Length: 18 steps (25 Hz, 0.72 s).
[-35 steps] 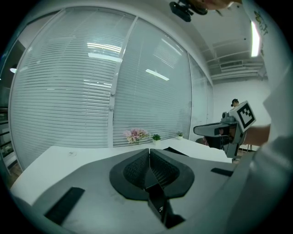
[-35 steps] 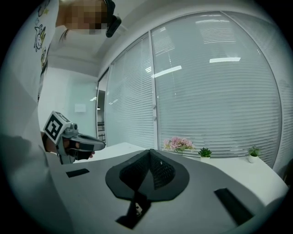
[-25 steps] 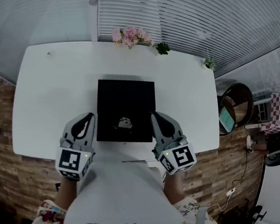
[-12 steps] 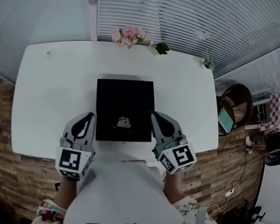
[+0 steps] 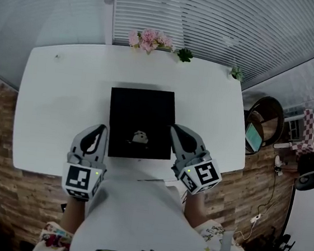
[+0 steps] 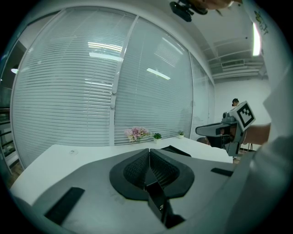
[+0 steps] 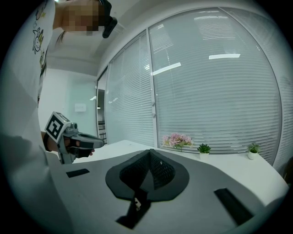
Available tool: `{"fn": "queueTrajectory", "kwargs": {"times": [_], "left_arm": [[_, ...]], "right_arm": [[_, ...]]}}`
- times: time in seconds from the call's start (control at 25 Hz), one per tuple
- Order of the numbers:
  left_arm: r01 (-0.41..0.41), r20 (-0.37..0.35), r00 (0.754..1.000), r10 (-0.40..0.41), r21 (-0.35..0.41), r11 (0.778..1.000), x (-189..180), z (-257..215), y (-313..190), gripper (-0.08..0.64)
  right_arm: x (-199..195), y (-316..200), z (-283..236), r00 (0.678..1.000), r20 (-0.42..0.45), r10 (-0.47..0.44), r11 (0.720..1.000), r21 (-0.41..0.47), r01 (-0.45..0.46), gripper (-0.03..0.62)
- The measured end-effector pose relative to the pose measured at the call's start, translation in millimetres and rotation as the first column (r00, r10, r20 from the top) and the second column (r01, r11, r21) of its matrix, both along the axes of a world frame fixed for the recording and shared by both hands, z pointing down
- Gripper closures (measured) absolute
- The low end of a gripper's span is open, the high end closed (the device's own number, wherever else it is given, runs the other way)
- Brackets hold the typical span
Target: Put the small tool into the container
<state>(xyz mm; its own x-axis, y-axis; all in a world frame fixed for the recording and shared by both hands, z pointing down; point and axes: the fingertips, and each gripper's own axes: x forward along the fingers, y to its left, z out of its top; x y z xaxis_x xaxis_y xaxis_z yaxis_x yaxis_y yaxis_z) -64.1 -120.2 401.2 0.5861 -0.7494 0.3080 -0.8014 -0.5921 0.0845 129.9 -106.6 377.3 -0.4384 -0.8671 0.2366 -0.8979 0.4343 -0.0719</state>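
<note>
A black square container (image 5: pixel 141 112) lies in the middle of the white table (image 5: pixel 58 105). A small pale tool (image 5: pixel 140 137) rests on its dark surface near the front edge. My left gripper (image 5: pixel 96 129) sits by the container's front left corner, jaws closed together with nothing between them. By the front right corner, my right gripper (image 5: pixel 174 130) is also shut and holds nothing. In the left gripper view the pads (image 6: pixel 137 168) meet at the tip, and the right gripper (image 6: pixel 229 130) shows beyond. The right gripper view shows its pads (image 7: pixel 161 170) closed and the left gripper (image 7: pixel 68 137) at the left.
Pink flowers (image 5: pixel 149 39) and two small green plants (image 5: pixel 184 55) (image 5: pixel 236 72) stand along the table's far edge, in front of window blinds. A round dark chair (image 5: pixel 264 120) stands beyond the table's right side. The table's front edge is just under both grippers.
Only the head view has shifted slightly. Both grippers and the small tool stay where they were.
</note>
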Motion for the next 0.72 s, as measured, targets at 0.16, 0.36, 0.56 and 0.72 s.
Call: {"fn": "queueTrajectory", "kwargs": {"times": [0.16, 0.36, 0.56, 0.72], "left_arm": [[-0.001, 0.000, 1.000, 0.001, 0.002, 1.000, -0.3, -2.1, -0.2, 0.552], [0.001, -0.006, 1.000, -0.001, -0.005, 1.000, -0.6, -2.2, -0.8, 0.552], [0.001, 0.006, 1.000, -0.001, -0.002, 1.000, -2.4, -2.6, -1.8, 0.552], [0.010, 0.000, 1.000, -0.010, -0.013, 1.000, -3.7, -3.0, -2.5, 0.552]], "right_arm": [[-0.2, -0.9, -0.1, 1.000, 0.006, -0.002, 1.000, -0.006, 0.002, 0.594], [-0.8, -3.8, -1.7, 1.000, 0.009, -0.003, 1.000, -0.006, 0.003, 0.594], [-3.0, -5.5, -1.5, 1.000, 0.013, -0.012, 1.000, -0.010, 0.012, 0.594], [-2.2, -7.0, -1.7, 1.000, 0.012, -0.020, 1.000, -0.012, 0.020, 0.594]]}}
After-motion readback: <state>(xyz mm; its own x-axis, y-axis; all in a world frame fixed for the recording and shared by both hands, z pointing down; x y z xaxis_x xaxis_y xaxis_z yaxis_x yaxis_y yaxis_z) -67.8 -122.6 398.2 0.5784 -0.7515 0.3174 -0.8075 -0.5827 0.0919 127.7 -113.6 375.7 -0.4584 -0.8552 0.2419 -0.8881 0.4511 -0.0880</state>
